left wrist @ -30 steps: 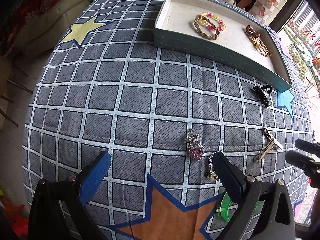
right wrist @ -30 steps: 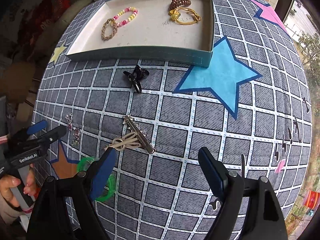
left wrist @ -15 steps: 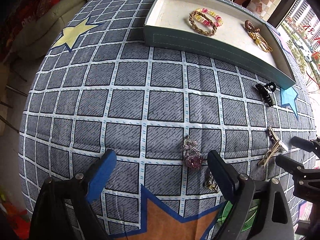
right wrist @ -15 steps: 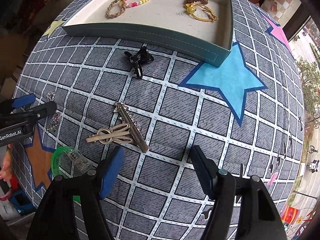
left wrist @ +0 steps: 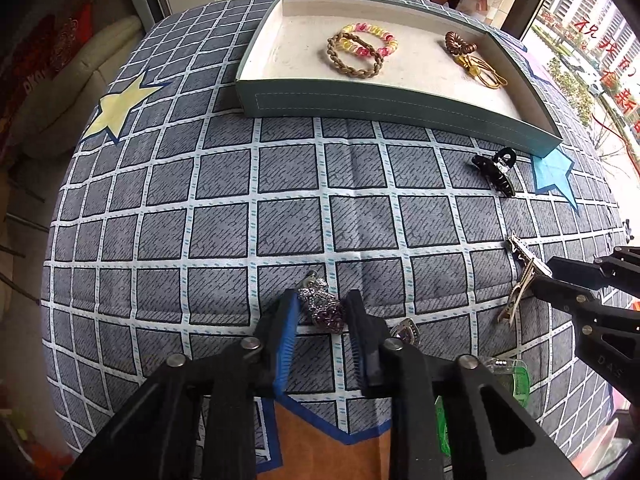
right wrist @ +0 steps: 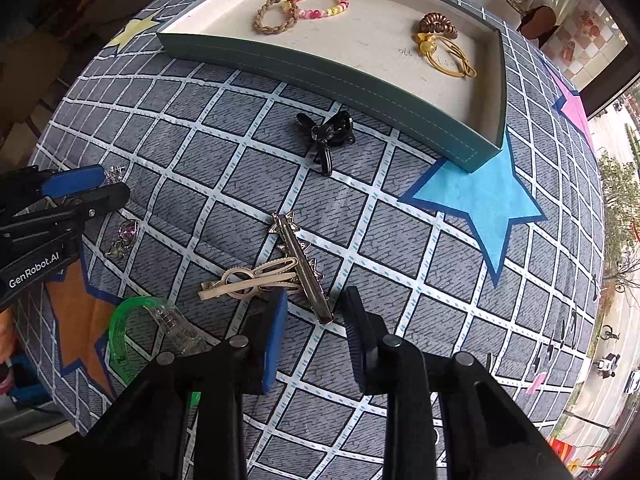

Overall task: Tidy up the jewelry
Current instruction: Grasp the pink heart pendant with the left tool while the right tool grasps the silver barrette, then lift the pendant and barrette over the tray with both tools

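Purple brooch (left wrist: pixel 325 312) between left gripper (left wrist: pixel 322 308) fingers

Both grippers are lowered side by side. The left gripper (left wrist: pixel 322 314) has its jaws narrowed to a small gap; the right gripper (right wrist: pixel 314 312) likewise, its jaws parted only slightly, tips angled downward.

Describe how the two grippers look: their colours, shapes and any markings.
Both are black plastic tools with riveted linkage arms. On each, the left gripper and the right gripper, one finger carries a blue pad and the other a black ribbed pad. White lettering "GenRobot.AI" marks the left one's side.
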A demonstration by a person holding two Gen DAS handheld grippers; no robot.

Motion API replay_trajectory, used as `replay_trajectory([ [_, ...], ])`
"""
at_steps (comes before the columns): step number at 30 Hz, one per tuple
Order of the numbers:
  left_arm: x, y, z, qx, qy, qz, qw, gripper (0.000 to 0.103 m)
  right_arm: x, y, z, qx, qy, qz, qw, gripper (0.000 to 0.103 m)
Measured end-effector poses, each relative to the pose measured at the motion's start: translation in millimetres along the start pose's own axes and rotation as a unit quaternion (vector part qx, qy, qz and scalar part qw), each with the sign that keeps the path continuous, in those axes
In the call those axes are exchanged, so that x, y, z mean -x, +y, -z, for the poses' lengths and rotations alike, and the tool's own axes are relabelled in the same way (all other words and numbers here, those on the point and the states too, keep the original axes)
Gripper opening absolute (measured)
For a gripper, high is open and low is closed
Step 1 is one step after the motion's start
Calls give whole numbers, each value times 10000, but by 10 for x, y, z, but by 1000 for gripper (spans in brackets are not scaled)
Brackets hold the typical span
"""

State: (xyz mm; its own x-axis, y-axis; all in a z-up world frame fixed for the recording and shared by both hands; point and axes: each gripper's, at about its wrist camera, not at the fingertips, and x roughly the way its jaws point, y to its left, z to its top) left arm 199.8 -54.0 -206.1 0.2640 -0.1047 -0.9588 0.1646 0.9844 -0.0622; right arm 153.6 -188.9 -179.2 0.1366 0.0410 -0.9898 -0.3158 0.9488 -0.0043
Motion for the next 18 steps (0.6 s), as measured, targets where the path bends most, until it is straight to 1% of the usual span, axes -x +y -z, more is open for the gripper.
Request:
replay_trajectory([
  [1,5,-7,-18,19,1,57,10000,36,-11,41,-19,-36,1,11,10000,14],
  [2,6,-3,-36,51,6,133,9999,36,-21,79,-14,-90,4,-5,10000,11],
  [5,27,72,-59,227,19,339,9992,36,4,-1,8,-386,-16,-157,9991,11],
  [7,52,74,-79,286,3,370,9989,36,35,-77,27,-629,-43,-263,9977,11],
  [8,26,152,-91,298,-9,400,9988,36,45,-141,37,-752,-55,-325,9966,11],
  [12,56,208,-148,236,-108,461,9986,36,89,-333,83,-1237,-130,-614,9903,11],
  [18,295,382,-129,153,-326,560,9978,36,221,-550,150,-1693,-282,-907,9810,11],
])
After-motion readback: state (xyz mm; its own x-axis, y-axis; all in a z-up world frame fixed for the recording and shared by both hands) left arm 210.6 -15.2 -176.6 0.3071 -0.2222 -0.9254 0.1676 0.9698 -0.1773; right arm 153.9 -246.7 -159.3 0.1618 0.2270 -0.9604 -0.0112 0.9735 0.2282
